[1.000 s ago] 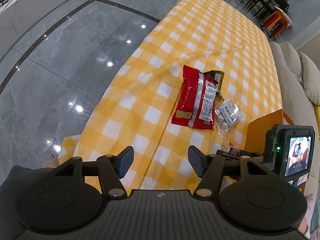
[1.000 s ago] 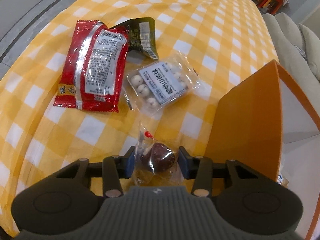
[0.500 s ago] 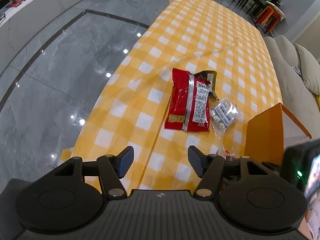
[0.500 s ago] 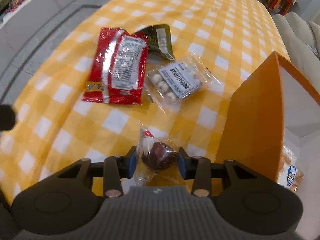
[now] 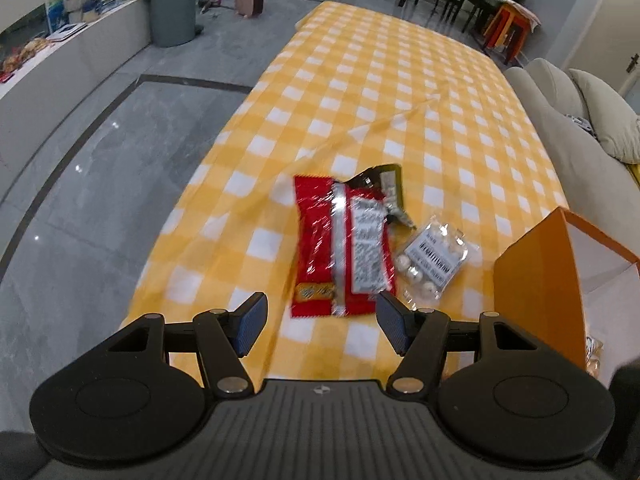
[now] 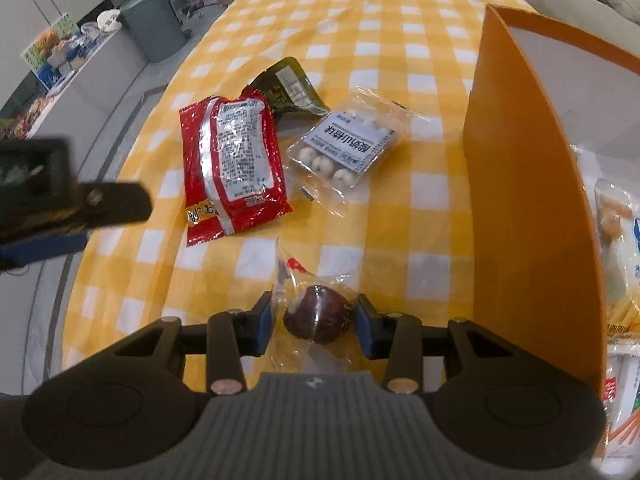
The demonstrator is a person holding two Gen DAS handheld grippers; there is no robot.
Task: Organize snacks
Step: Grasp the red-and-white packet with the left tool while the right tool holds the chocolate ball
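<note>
Right wrist view shows the right gripper pinching a crinkly-wrapped dark snack just left of the orange box, where slippery film could slide free before clearing its wall, while the left gripper gapes wide, holding nothing, near the red packet.

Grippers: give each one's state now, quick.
Left gripper: open, empty.
Right gripper: shut on the wrapped dark red snack.

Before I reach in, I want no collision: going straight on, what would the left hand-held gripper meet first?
Probably the red foil snack packet lying flat on the yellow checked tablecloth; the left hand-held gripper is open and empty.
</note>
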